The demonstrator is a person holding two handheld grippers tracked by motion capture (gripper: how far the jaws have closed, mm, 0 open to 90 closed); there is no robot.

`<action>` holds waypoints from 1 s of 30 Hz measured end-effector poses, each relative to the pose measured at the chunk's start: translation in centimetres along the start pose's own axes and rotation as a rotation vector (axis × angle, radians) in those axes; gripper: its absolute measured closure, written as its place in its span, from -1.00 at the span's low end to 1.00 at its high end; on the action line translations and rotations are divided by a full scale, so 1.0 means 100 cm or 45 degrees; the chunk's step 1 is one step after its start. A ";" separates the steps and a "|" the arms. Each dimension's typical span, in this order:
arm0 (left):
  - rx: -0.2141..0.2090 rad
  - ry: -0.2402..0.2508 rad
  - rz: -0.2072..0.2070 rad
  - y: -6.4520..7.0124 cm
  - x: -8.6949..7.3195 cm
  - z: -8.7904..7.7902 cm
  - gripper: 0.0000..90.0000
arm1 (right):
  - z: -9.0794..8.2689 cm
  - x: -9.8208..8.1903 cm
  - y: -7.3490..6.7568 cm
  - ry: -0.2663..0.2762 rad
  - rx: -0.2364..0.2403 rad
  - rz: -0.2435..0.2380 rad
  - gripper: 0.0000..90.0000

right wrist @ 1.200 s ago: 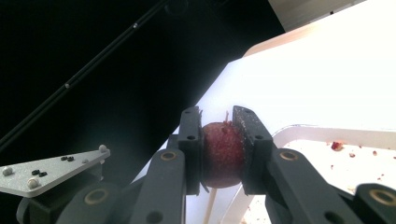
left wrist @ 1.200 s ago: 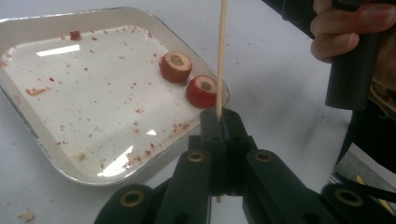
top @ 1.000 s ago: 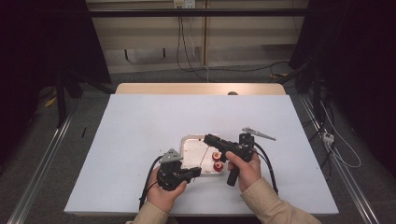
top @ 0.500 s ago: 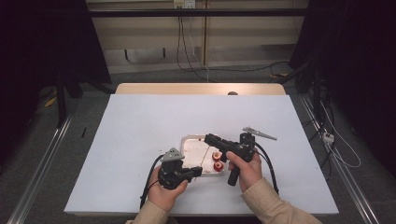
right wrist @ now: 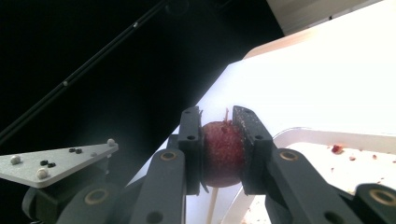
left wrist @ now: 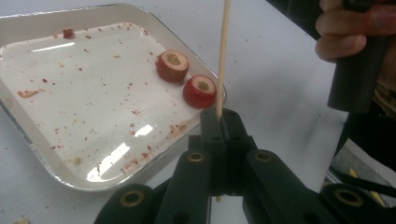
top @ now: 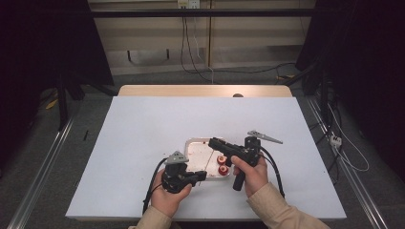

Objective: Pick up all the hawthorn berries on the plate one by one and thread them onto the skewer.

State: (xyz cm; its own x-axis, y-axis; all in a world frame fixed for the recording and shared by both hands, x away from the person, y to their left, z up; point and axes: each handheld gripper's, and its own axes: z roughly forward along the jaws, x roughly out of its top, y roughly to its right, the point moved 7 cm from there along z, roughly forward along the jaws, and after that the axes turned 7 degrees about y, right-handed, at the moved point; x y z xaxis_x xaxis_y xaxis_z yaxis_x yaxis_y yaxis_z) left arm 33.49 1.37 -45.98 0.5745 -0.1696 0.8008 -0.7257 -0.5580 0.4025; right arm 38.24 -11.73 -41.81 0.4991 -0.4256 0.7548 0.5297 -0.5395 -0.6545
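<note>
The table [top: 143, 143] is white, with a pale wooden strip along its far edge; the tray [left wrist: 28, 126] left of the left gripper [left wrist: 219, 123] is silvery white, speckled with red crumbs; the two cored fruit pieces [left wrist: 187, 79] just beyond those black jaws are red with yellowish centres; the skewer [left wrist: 223, 51] pinched there is light tan; the fruit [right wrist: 221, 154] clamped between the black jaws of the right gripper [right wrist: 219, 151] is dark red and mottled; a grey plate [right wrist: 56, 163] with dark and pale dots lies to their left; the sleeves [top: 282, 210] are beige
</note>
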 end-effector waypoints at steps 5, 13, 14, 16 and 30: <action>0.008 0.003 0.014 -0.001 0.003 -0.001 1.00 | -0.001 0.003 -0.003 -0.004 0.007 -0.022 0.65; -0.007 0.004 0.011 -0.001 0.003 0.000 1.00 | 0.000 0.003 -0.004 -0.011 0.023 -0.021 0.65; -0.012 0.002 0.009 -0.001 0.003 -0.001 1.00 | 0.000 0.003 -0.005 -0.015 0.024 -0.020 0.65; -0.012 -0.004 0.005 -0.001 0.002 0.000 1.00 | 0.000 0.002 -0.005 -0.015 0.027 -0.017 0.65; -0.008 -0.018 -0.023 -0.005 -0.001 -0.003 1.00 | 0.006 -0.004 -0.011 -0.047 0.038 -0.053 0.65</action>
State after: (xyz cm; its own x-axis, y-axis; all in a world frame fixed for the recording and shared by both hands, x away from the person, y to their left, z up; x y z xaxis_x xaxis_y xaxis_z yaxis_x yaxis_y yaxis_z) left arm 33.71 1.87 -46.12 0.5930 -0.1711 0.7868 -0.7173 -0.5562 0.4197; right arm 37.88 -10.49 -41.43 0.5009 -0.3759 0.7796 0.5705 -0.5339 -0.6240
